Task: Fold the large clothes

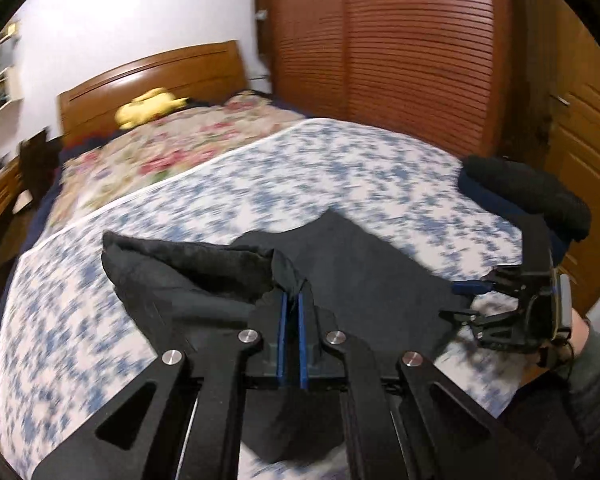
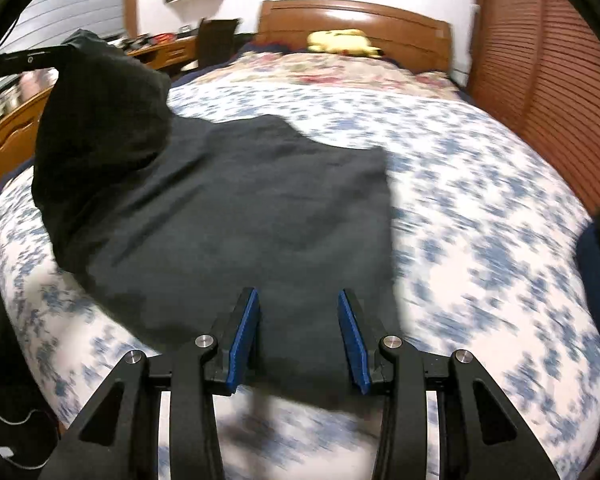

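The left hand-held gripper [image 1: 292,300] is clamped on the black garment's [image 2: 240,216] lifted side to fold it across the bed [image 2: 480,200]; the right hand-held gripper [image 2: 298,332], jaws apart, hovers near its front edge.

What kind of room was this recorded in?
A home bedroom, most likely: a bed with a blue floral cover, a wooden headboard behind it, and a slatted wooden wardrobe beside it.
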`<move>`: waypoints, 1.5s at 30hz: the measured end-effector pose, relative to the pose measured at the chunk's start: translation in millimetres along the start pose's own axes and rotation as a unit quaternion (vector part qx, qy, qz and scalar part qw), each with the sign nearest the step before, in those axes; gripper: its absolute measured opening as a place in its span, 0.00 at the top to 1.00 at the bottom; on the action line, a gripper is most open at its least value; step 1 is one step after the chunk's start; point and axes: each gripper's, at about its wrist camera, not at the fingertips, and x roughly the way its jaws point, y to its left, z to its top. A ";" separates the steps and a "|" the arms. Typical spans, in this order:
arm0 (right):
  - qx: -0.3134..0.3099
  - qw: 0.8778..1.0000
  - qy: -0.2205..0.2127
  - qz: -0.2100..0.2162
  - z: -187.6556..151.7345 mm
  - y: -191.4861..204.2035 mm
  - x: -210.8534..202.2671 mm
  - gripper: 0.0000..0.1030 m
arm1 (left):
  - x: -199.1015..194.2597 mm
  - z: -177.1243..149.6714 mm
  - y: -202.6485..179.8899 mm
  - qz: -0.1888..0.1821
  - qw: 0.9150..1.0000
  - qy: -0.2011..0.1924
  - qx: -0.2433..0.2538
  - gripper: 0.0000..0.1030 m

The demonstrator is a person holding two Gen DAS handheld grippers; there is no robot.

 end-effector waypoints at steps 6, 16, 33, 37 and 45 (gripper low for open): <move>0.054 0.998 -0.002 -0.021 -21.6 -41.4 -15.9 0.59 | 46.2 22.9 -79.5 -0.063 0.997 0.020 0.037 0.96; 0.073 0.997 0.002 -0.018 -21.3 -50.5 -12.3 0.59 | 81.5 4.2 -104.6 -0.062 0.996 0.055 0.033 0.96; 0.061 0.997 -0.050 0.017 28.9 -14.2 -13.9 0.58 | -9.5 -2.4 -27.5 -0.008 1.000 -0.015 0.003 0.80; 0.052 0.996 -0.066 0.029 50.7 5.6 -17.9 0.54 | -17.7 -13.1 -7.2 0.016 1.000 -0.016 -0.003 0.78; 0.009 0.996 -0.056 0.065 78.2 38.5 6.8 0.39 | -30.2 -38.0 23.3 0.036 0.999 -0.017 -0.025 0.74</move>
